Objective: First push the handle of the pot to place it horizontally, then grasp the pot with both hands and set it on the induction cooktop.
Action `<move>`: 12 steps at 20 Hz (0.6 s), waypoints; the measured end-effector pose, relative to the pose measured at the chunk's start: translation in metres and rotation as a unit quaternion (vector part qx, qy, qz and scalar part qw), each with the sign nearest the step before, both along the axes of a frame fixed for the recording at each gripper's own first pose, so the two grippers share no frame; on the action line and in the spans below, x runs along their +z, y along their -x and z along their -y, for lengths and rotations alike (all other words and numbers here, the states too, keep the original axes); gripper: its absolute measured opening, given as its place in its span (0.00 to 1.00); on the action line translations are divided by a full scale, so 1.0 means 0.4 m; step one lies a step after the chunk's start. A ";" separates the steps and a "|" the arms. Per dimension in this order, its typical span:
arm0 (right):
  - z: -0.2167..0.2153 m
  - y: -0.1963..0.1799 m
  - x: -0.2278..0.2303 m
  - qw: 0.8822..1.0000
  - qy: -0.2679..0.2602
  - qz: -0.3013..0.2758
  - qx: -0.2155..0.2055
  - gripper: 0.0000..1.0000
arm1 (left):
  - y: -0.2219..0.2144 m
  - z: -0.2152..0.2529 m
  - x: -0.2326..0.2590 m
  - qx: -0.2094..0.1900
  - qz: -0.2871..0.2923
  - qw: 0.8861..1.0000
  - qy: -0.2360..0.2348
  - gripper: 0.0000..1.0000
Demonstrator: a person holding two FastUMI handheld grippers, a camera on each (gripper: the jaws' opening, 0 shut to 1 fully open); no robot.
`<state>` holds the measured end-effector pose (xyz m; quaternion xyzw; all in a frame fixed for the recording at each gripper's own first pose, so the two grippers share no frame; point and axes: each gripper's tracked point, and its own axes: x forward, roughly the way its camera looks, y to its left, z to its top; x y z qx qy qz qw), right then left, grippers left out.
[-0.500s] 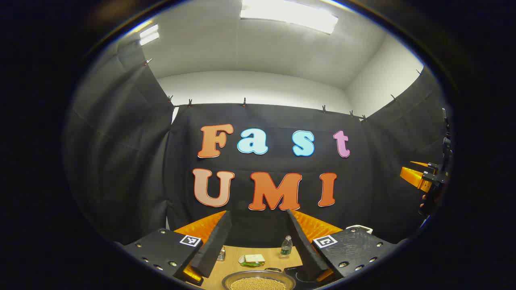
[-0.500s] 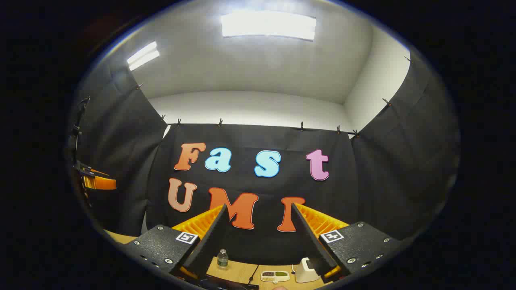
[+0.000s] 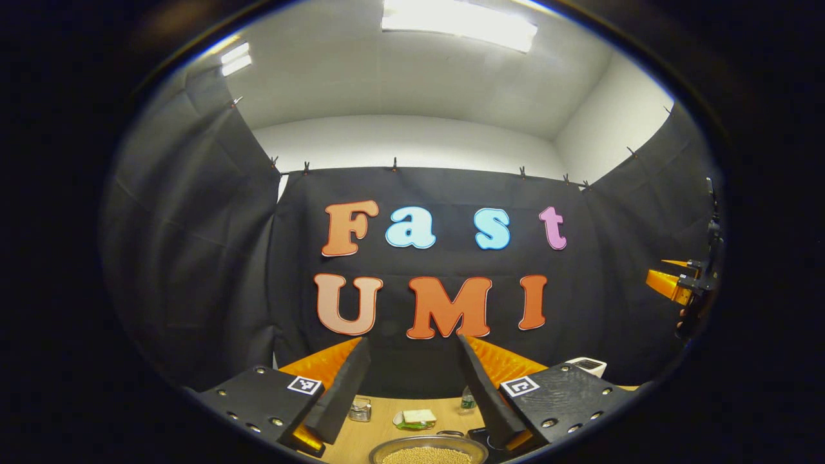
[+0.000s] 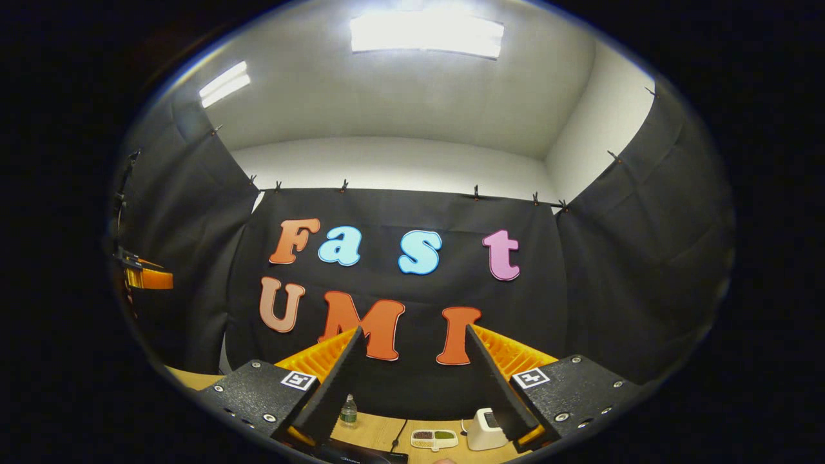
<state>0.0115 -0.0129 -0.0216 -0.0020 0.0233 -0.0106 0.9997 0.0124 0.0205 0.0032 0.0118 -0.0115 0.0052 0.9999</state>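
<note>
Left tool (image 3: 410,386) tilted up slightly; both tools agape above table (image 3: 380,419).

Open air above table (image 3: 380,428); bottle (image 4: 348,410), bowl (image 3: 428,451) below.

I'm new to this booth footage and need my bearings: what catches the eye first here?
The left hand-held gripper hangs open above a wooden table, with a metal bowl of yellow grains at the bottom edge. The right hand-held gripper, also open, faces a white device and a water bottle.
</note>
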 end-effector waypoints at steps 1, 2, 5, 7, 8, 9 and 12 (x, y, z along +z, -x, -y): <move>0.002 -0.003 -0.007 1.000 -0.001 -0.004 0.000 0.94 | 0.005 0.003 0.010 -0.003 0.004 1.000 -0.003 0.86; 0.002 -0.004 -0.011 1.000 -0.003 -0.006 0.000 0.95 | 0.007 0.010 0.018 -0.008 0.008 1.000 -0.008 0.86; 0.000 -0.005 -0.004 1.000 -0.002 -0.001 0.002 0.95 | 0.022 0.011 0.040 -0.012 0.019 1.000 -0.017 0.85; -0.005 -0.001 -0.002 1.000 -0.002 0.002 0.006 0.95 | 0.031 0.020 0.043 -0.014 0.023 0.999 -0.017 0.84; -0.010 -0.001 0.000 1.000 -0.003 0.003 0.009 0.95 | 0.031 0.026 0.041 -0.017 0.022 0.999 -0.017 0.84; -0.014 0.004 0.001 1.000 -0.004 0.004 0.012 0.95 | 0.033 0.031 0.036 -0.022 0.019 0.999 -0.019 0.84; -0.014 0.013 -0.001 1.000 0.005 0.008 0.016 0.95 | 0.045 0.040 0.041 -0.030 0.018 0.999 -0.023 0.85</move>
